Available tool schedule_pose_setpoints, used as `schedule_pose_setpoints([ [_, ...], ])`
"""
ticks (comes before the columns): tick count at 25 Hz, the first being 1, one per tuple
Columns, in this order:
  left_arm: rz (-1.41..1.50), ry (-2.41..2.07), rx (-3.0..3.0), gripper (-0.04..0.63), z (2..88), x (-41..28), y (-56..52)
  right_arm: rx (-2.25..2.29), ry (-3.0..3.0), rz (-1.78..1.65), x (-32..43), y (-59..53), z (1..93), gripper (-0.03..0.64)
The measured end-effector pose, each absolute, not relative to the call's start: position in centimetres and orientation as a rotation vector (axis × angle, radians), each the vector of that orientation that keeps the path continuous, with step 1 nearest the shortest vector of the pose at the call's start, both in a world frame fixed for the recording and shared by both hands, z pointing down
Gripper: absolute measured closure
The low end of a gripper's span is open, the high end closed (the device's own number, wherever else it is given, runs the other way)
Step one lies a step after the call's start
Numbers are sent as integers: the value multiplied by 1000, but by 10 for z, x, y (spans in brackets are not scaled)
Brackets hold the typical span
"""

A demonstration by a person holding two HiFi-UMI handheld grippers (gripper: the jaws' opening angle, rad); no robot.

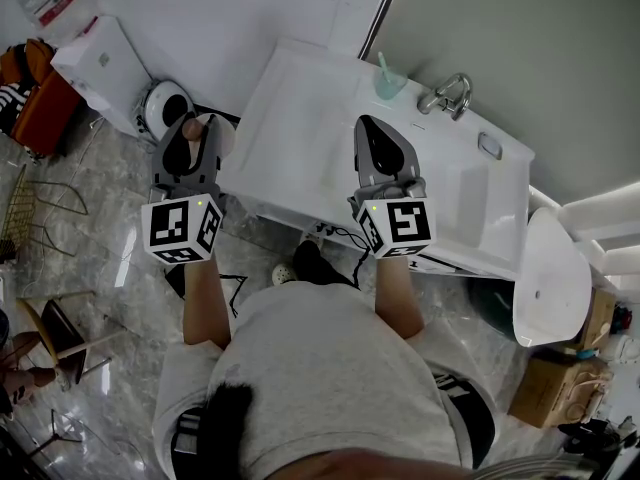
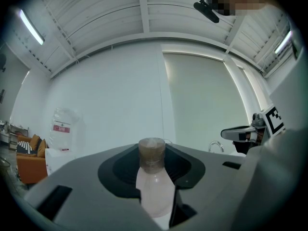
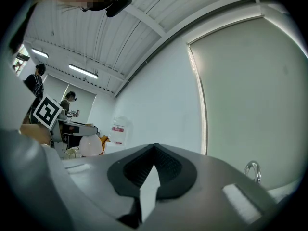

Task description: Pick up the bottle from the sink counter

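Observation:
The bottle (image 2: 154,184) is pale pink-white with a brown cap and stands upright between the jaws of my left gripper (image 2: 152,153), which is shut on its neck and shoulder. In the head view the left gripper (image 1: 192,140) holds the bottle (image 1: 192,127) over the floor, left of the white sink counter (image 1: 300,118). My right gripper (image 1: 368,130) hovers above the counter's middle. In the right gripper view its (image 3: 154,148) jaws meet at the tip with nothing between them.
A faucet (image 1: 448,94) and a pale cup (image 1: 389,83) with a toothbrush stand at the counter's back. A toilet (image 1: 552,278) is to the right. A white cabinet (image 1: 100,60), a round white appliance (image 1: 165,106) and an orange seat (image 1: 38,103) are at the left.

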State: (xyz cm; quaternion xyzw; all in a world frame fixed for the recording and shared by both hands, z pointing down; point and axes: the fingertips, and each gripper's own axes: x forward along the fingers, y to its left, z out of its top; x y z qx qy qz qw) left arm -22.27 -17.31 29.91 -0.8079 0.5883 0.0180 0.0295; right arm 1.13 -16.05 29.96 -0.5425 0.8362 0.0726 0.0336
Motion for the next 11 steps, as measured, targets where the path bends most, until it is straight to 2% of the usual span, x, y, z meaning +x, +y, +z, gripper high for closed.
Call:
schedule_pose_setpoints([
  [11,64,1790,-2512,456,299,-212,-175,-1688,2555,229,21,-157,298,606],
])
